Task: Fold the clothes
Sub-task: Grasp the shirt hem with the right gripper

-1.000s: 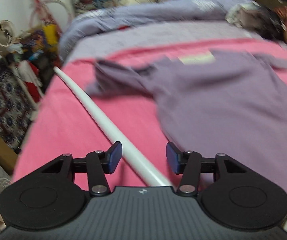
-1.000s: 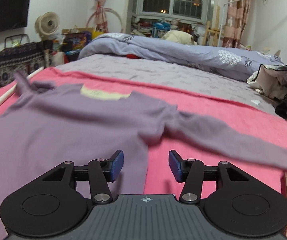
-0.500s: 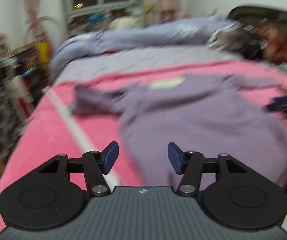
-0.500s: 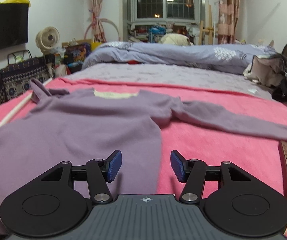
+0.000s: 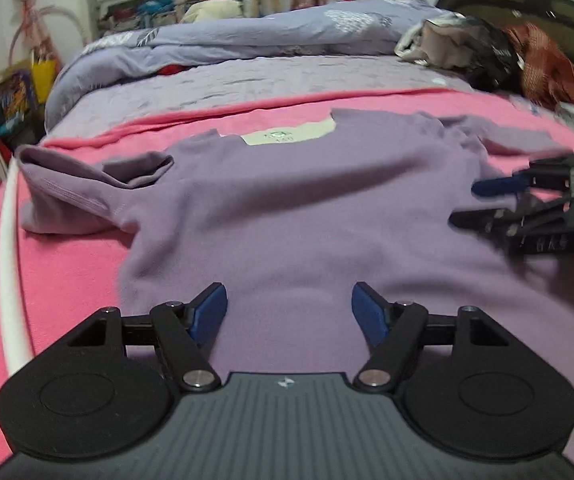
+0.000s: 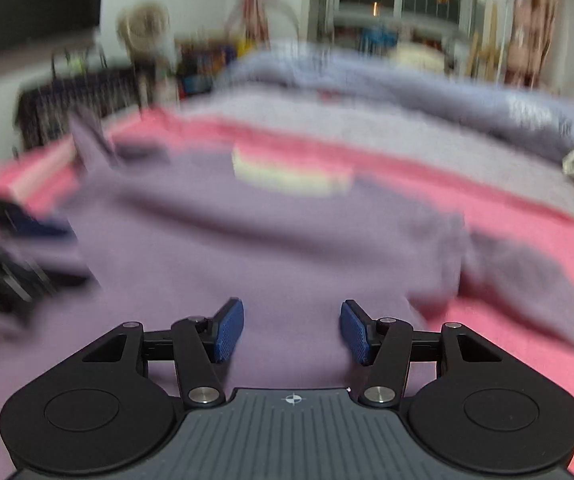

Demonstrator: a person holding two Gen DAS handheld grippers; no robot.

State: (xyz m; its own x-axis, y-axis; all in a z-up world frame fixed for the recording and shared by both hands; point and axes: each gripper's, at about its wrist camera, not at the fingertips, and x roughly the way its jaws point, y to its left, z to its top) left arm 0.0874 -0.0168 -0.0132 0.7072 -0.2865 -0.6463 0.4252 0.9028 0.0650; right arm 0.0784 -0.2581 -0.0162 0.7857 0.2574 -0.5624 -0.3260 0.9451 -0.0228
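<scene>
A purple long-sleeved top [image 5: 287, 200] lies flat on a pink blanket [image 5: 67, 264], neck label away from me. Its left sleeve [image 5: 87, 188] is bunched and folded back near the shoulder. Its right sleeve [image 6: 527, 280] stretches out to the right. My left gripper [image 5: 289, 314] is open and empty over the top's lower left part. My right gripper [image 6: 291, 330] is open and empty over the lower middle of the top; it also shows in the left wrist view [image 5: 499, 200] at the right. The right wrist view is motion-blurred.
A white pole [image 5: 7, 260] runs along the bed's left edge. A lilac duvet [image 5: 247, 44] and a pile of clothes and bags [image 5: 487, 52] lie at the far end of the bed. A fan [image 6: 143, 28] and clutter stand left of the bed.
Both grippers have swung over the purple top: the left one moved right from the white pole onto the garment, the right one moved left toward its middle. Both stayed open.
</scene>
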